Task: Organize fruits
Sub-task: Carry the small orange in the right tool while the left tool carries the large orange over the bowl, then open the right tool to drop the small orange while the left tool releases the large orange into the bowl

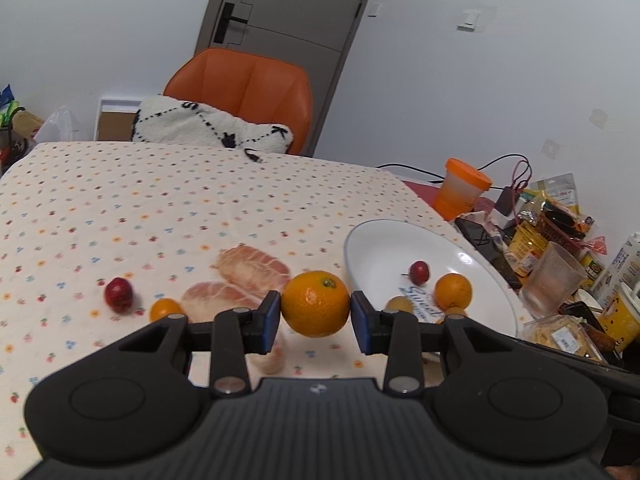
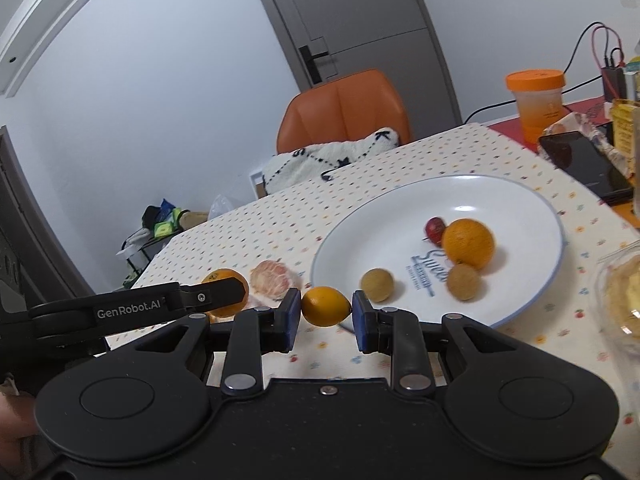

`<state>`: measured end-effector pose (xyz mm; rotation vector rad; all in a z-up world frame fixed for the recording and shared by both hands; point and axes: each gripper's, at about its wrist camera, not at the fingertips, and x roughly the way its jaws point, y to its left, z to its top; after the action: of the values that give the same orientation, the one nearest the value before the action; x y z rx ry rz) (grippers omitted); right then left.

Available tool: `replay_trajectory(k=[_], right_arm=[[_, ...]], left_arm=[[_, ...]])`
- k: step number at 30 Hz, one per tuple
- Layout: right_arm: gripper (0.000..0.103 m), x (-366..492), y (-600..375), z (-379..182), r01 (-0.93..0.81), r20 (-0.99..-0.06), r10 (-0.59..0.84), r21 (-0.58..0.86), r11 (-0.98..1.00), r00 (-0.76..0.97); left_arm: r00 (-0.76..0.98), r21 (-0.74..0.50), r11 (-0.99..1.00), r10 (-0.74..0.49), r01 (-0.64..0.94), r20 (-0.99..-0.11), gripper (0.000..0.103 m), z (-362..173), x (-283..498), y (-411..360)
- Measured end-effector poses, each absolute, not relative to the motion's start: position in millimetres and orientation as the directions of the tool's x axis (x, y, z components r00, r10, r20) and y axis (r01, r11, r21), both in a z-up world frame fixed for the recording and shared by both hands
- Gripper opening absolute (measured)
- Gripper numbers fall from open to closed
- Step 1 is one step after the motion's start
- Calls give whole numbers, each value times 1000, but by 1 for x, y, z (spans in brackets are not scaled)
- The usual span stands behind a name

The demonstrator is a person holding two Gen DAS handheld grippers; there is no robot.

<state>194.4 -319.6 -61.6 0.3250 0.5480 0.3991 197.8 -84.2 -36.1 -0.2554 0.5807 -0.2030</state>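
Left gripper (image 1: 315,316): closed on a large orange (image 1: 315,304), held clear of the dotted tablecloth (image 1: 160,208).
Left of that claw, on the cloth: one red fruit (image 1: 119,294), then one small orange fruit (image 1: 165,309) just beside the left finger.
Behind and under the claw: peeled pomelo segments (image 1: 240,280), at least two, a third partly hidden below the fingers.
Right of the claw: the white plate (image 1: 384,248), rim just beyond the right finger.
Right gripper (image 2: 326,312): closed on a small orange citrus (image 2: 325,306), hanging just short of the plate's near rim.
On the plate, ahead and right of that claw: two tan round fruits (image 2: 377,284), one red fruit (image 2: 435,229), one orange (image 2: 468,243), which touches the farther tan fruit.
Count on plate: four pieces.
Count off plate: two in the grippers, two whole fruits loose on the cloth, plus the pomelo.
Progress: I judge it roughly halfway; both held fruits look bound for the plate.
Left to do: set down both, then gather the red fruit, the small orange fruit and the segments.
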Motion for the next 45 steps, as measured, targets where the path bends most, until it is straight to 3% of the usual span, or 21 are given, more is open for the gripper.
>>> replay_trajectory(k=[16,19,33,38,45], right_arm=[[26,196,-351,-64,-210,-439,385,396,894,812],[32,199,-355,-68,-185,-453,368,398,899,812],[36,195,-365,-74,-167,-458,364,414,895,811],[36,194,-367,-74,-166,-455,363,416,894,814],[37,191,-359,-74,-183,-452,380,420,889,807]], left_arm=[[804,-292,940,-310,178,-507,36,-36,206,-118],[802,-289,939,-314,185,-509,36,-36,208,-123],[784,-274,932,-351,238,-512,37,-35,220,-152],[796,-270,936,-336,225,-503,59,-34,218,-149],[821,-250,958,-254,140,-511,78,-34,209,-122]])
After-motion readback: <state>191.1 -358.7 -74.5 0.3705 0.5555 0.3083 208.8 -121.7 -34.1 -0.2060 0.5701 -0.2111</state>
